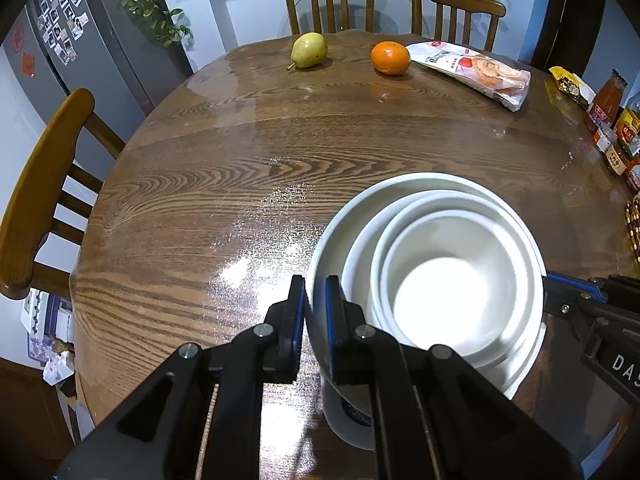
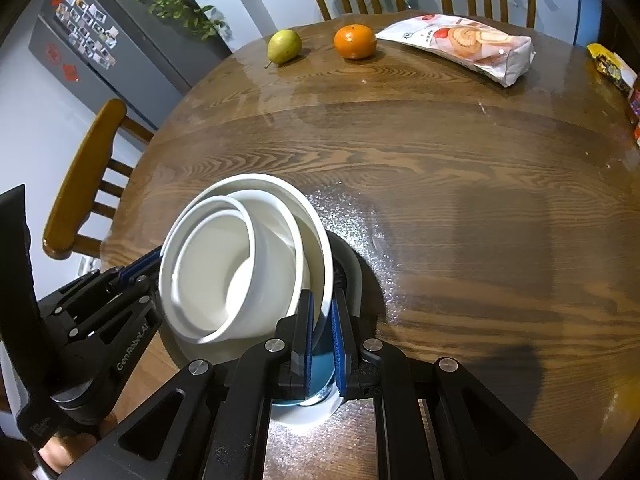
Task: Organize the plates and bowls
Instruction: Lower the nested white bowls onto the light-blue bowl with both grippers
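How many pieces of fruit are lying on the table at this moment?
2. A green pear lies at the far edge of the table, and an orange sits just to its right, beside a snack bag. None other is visible.

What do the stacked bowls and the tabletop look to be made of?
Stacked bowls: likely glazed ceramic, glossy white with soft highlights; the outer one shows a blue underside in the right wrist view. Tabletop: wood with bold grain, under a shiny clear coat or cover that mirrors the lights.
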Motion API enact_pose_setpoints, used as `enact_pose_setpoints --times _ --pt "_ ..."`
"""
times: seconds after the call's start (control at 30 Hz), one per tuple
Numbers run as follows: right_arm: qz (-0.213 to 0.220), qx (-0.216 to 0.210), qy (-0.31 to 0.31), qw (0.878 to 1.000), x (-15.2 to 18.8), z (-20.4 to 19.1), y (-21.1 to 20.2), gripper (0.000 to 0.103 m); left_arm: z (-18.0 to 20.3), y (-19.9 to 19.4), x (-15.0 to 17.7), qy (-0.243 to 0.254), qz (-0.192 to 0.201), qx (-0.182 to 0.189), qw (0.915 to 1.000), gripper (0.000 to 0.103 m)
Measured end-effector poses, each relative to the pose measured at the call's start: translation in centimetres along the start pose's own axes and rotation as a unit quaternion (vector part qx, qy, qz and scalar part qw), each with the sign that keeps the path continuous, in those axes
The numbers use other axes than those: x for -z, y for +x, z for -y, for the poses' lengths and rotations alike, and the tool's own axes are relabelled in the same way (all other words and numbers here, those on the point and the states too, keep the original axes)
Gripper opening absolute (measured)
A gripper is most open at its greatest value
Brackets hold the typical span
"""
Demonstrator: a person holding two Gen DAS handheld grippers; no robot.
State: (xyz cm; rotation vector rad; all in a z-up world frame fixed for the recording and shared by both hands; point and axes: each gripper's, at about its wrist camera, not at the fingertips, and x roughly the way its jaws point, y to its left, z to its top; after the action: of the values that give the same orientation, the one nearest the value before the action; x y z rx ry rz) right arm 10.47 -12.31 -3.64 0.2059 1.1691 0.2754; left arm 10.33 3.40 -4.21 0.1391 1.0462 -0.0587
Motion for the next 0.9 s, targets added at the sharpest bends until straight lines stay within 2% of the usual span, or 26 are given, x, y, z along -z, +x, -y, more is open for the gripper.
enact_pose_setpoints --times 0.53,0.9 --pt "0.011 0.029 -0.006 1.000 0.20 -0.55 -0.15 0.012 -0.37 -0.04 0.05 0.000 0.006 0.014 0.9999 0.005" --pt "0.018 0.035 0.002 0.999 0.36 -0.49 -0.39 0.012 -0.87 -0.09 0.08 -0.008 0.007 0.024 0.9996 0.010"
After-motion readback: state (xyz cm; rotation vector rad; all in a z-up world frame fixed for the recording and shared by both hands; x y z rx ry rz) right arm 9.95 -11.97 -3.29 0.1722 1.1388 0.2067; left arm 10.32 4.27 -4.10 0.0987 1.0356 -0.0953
